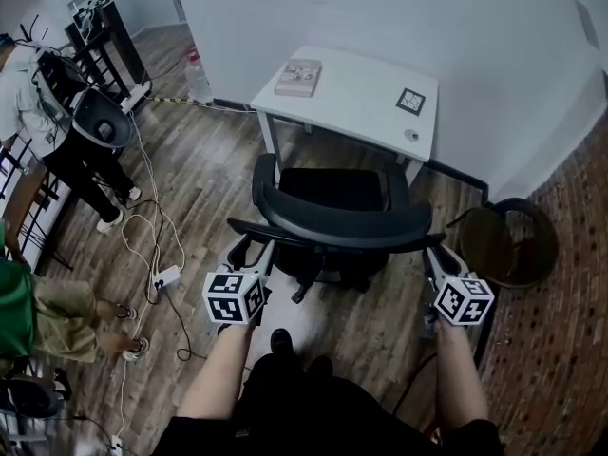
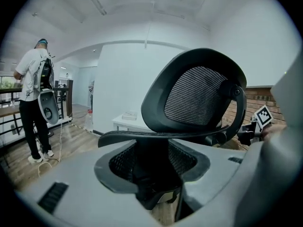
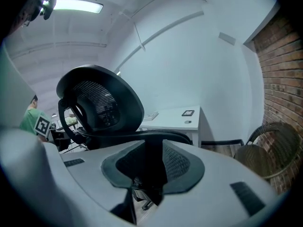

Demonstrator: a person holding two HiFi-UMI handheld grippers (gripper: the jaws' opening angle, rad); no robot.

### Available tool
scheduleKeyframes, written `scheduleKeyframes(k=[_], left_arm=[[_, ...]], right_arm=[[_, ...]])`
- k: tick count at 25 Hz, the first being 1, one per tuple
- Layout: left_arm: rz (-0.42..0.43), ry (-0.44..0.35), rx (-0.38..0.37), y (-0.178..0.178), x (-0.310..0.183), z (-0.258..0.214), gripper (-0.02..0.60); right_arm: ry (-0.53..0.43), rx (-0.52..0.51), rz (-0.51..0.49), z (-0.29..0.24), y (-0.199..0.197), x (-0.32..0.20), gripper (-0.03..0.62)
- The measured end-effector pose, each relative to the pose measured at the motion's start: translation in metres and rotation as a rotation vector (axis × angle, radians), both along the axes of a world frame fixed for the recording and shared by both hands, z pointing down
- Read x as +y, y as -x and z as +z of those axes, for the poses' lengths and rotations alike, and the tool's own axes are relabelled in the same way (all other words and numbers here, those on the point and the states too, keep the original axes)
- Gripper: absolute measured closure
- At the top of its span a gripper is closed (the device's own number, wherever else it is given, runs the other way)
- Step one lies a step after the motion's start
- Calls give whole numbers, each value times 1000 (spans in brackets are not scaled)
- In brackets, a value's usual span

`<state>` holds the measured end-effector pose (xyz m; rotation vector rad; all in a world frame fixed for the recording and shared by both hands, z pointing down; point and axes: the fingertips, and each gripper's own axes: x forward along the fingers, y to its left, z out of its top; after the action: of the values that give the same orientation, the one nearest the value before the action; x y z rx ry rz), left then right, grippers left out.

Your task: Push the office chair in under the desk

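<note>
A black mesh office chair (image 1: 332, 207) stands on the wood floor facing a small white desk (image 1: 361, 93), its seat front close to the desk's near edge. My left gripper (image 1: 249, 255) is at the chair's left armrest and my right gripper (image 1: 432, 259) at its right armrest, both behind the backrest. In the left gripper view the gripper (image 2: 151, 169) has the dark armrest post filling the gap between its pads, under the armrest pad (image 2: 156, 136). The right gripper view shows the right gripper (image 3: 152, 167) holding the other post the same way, with the backrest (image 3: 99, 103) to its left.
A book (image 1: 298, 77) and a square marker card (image 1: 410, 101) lie on the desk. A round wicker basket (image 1: 508, 240) stands right of the chair by the brick wall (image 1: 570, 283). Cables and a power strip (image 1: 166, 276) cross the floor at left, near two people (image 1: 66, 141).
</note>
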<state>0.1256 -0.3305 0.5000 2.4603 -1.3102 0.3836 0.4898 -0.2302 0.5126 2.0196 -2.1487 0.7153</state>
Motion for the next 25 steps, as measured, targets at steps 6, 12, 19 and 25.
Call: scheduleKeyframes(k=[6,12,19,25], left_arm=[[35,5,0,-19,-26,-3,382],[30,-5,-27,-28,-44,-4,383],[11,-6,-43,-25,-61,-3,383],[-1,-16,-50,-14,-89,-2,383]], right_arm=[[-11,-25,61,-3,-22,-25,539],[-24,-32,65,-5,-33,-44,553],[-37,-61,55,-5,-28,-55,553],[-32,-38,26,-5,-12,-68,549]])
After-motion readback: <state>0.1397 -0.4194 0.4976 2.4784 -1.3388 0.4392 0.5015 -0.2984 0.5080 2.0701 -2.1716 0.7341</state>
